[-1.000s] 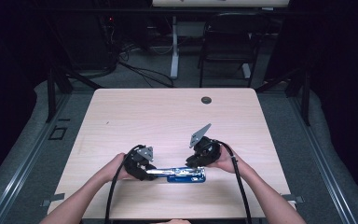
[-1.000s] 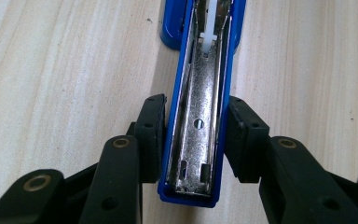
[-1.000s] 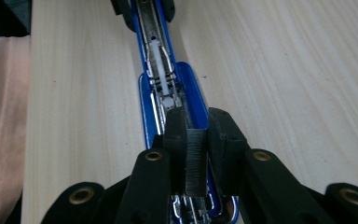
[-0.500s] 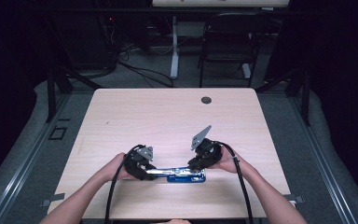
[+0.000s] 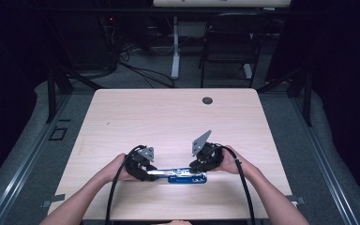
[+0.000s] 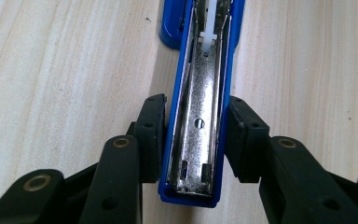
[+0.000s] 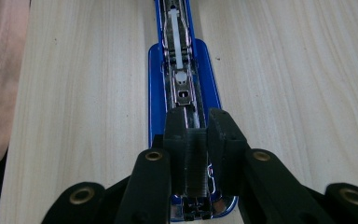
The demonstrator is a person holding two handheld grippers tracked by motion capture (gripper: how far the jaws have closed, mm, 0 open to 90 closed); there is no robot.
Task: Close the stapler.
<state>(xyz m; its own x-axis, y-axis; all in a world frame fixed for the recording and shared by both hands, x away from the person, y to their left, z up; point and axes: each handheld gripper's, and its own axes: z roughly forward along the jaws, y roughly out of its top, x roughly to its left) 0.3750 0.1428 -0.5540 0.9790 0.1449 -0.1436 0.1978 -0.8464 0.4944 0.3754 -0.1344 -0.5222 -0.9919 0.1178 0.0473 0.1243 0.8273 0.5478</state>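
Note:
A blue stapler (image 5: 180, 175) lies swung open flat near the table's front edge, its length running left to right. In the left gripper view my left gripper (image 6: 198, 135) is shut on the stapler's blue top arm (image 6: 200, 121), one pad pressing each side and the shiny metal lining facing up. My right gripper (image 7: 204, 140) is shut on the metal staple rail (image 7: 179, 56) above the blue base (image 7: 156, 93), its jaws nearly together. In the high view the left gripper (image 5: 147, 172) holds the left end and the right gripper (image 5: 197, 168) the right part.
The light wooden table (image 5: 168, 122) has a round black grommet (image 5: 207, 100) near its far edge. A dark chair (image 5: 227, 42) and floor cables lie beyond the table. A forearm (image 7: 0, 70) shows at the left of the right gripper view.

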